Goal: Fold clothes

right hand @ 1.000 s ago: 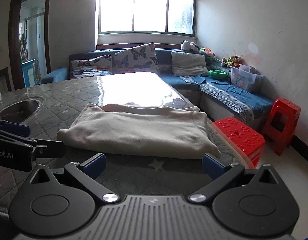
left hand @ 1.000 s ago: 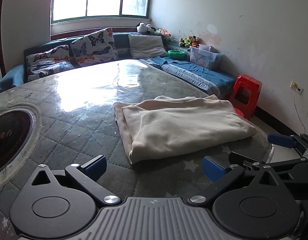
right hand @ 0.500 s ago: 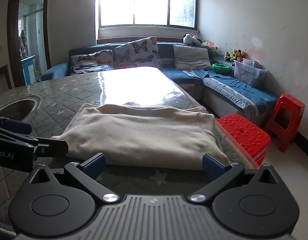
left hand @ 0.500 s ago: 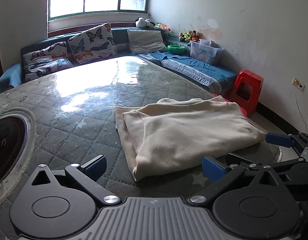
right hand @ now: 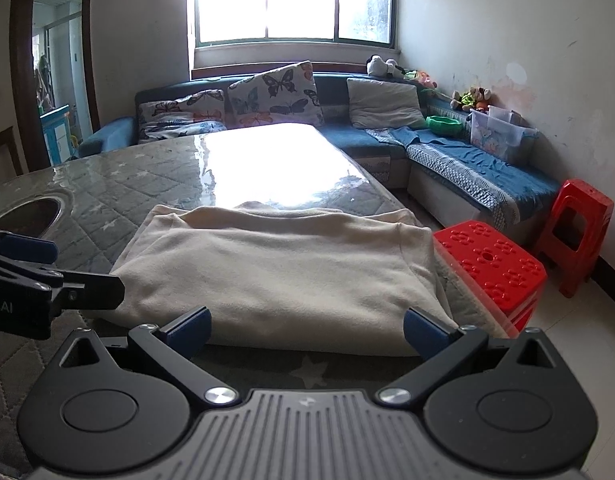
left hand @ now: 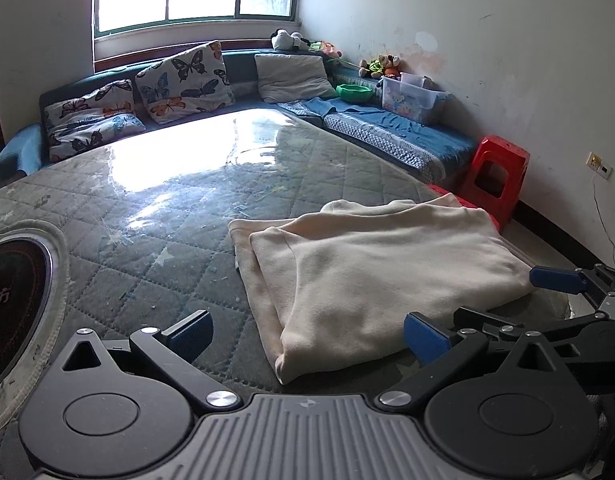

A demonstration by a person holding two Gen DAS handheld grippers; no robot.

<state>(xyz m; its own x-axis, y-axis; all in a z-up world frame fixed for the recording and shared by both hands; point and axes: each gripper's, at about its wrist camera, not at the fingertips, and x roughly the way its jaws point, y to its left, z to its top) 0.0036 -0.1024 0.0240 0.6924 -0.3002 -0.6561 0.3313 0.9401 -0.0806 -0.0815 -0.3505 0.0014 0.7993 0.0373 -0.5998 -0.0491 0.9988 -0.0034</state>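
Note:
A cream garment point(left hand: 371, 276) lies folded in layers near the right edge of the quilted table point(left hand: 155, 220); it also shows in the right wrist view point(right hand: 275, 264). My left gripper point(left hand: 307, 334) is open and empty, just short of the garment's near left corner. My right gripper point(right hand: 305, 328) is open and empty, its blue pads level with the garment's near edge. The right gripper shows in the left wrist view point(left hand: 563, 292) at the garment's right corner. The left gripper shows in the right wrist view point(right hand: 31, 272) at the garment's left corner.
A round hob point(left hand: 11, 292) is set into the table at the left. Red stools point(right hand: 491, 264) stand right of the table. A blue sofa point(right hand: 467, 168) with butterfly cushions point(right hand: 275, 96) and a plastic box runs along the far and right walls.
Both grippers have moved forward and lower toward the garment's near edge. The garment has not moved. Both stay open.

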